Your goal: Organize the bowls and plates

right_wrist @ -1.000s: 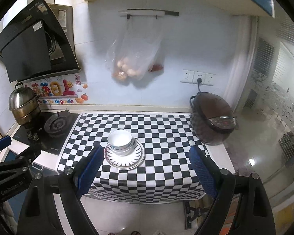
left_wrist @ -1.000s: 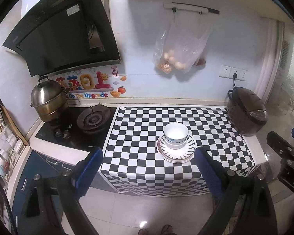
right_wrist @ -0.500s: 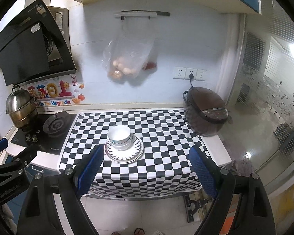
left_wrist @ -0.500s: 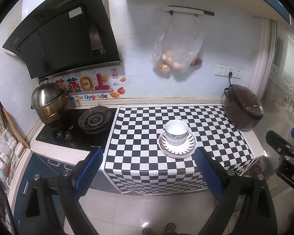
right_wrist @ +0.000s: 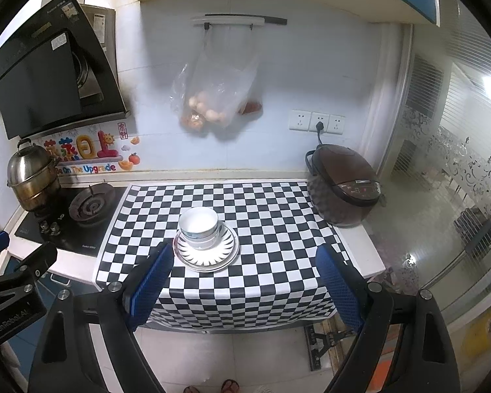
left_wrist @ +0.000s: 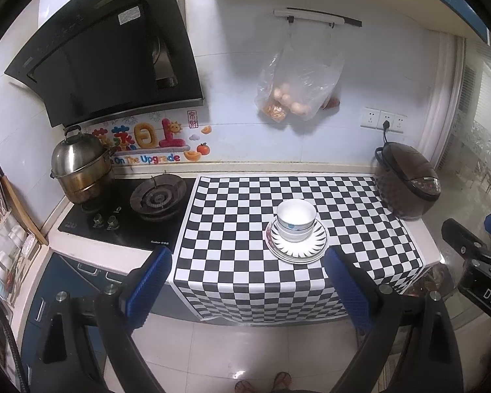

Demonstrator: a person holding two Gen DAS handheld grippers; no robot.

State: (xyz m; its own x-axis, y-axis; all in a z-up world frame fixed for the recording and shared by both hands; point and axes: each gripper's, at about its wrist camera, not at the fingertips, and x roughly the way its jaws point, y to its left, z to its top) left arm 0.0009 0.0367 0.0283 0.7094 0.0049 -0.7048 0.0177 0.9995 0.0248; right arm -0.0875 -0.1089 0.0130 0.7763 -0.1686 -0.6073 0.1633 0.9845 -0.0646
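White bowls point(left_wrist: 295, 220) are stacked on stacked plates with a black ray pattern point(left_wrist: 314, 249), on the checkered cloth point(left_wrist: 239, 216) of the counter. The same bowls point(right_wrist: 199, 225) and plates point(right_wrist: 226, 249) show in the right wrist view. My left gripper point(left_wrist: 245, 281) is open and empty, held back from the counter over the floor. My right gripper point(right_wrist: 244, 278) is open and empty too, back from the counter's front edge. The right gripper shows at the right edge of the left wrist view point(left_wrist: 474, 258).
A brown rice cooker point(left_wrist: 407, 183) stands at the counter's right end. A gas hob point(left_wrist: 157, 196) and a steel pot point(left_wrist: 77, 170) are at the left, under a black range hood point(left_wrist: 108, 62). A plastic bag of food point(left_wrist: 298, 88) hangs on the wall.
Both grippers have drawn back and risen from the counter, so the bowls and plates look smaller and farther. Nothing on the counter has moved.
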